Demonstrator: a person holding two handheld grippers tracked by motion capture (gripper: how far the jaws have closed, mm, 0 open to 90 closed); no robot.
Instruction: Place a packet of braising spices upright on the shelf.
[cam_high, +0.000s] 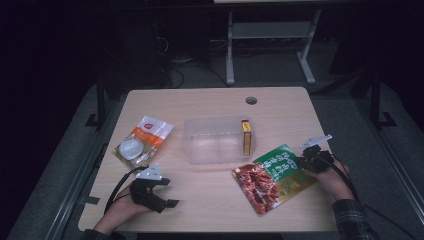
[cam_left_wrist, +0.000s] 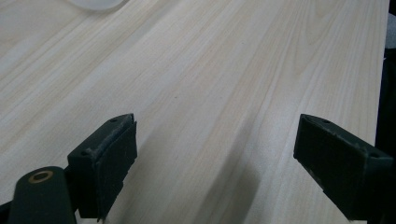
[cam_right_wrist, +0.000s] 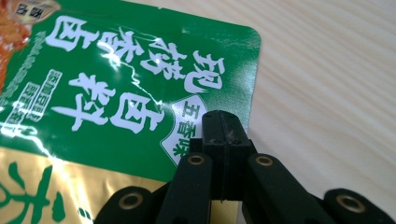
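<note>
Right tongs (cam_right_wrist: 223, 122) pressed shut, jaws flat together, tips over the edge of the green pouch (cam_right_wrist: 116, 84) near its rounded corner; whether a thin edge of the pouch was pinched between them, could not tell. Seen from the high view, pouch (cam_high: 272, 177) flat on the tabletop (cam_high: 210, 205), stretching away from the right tongs (cam_high: 303, 162) toward the middle, its near end just at their tips.

Glossy green upper part with large white characters, gold band below, red food picture at the far end, creases catching the light.

Left tongs (cam_high: 165, 197) spread wide, nothing between the jaws, hovering low over bare wood (cam_left_wrist: 210, 93), well apart from the pouch. Beyond the pouch from the right tongs: clear plastic box (cam_high: 217, 140) with a small yellow carton (cam_high: 246, 137) inside; ahead of the left tongs, an orange-and-white packet (cam_high: 141, 140).
</note>
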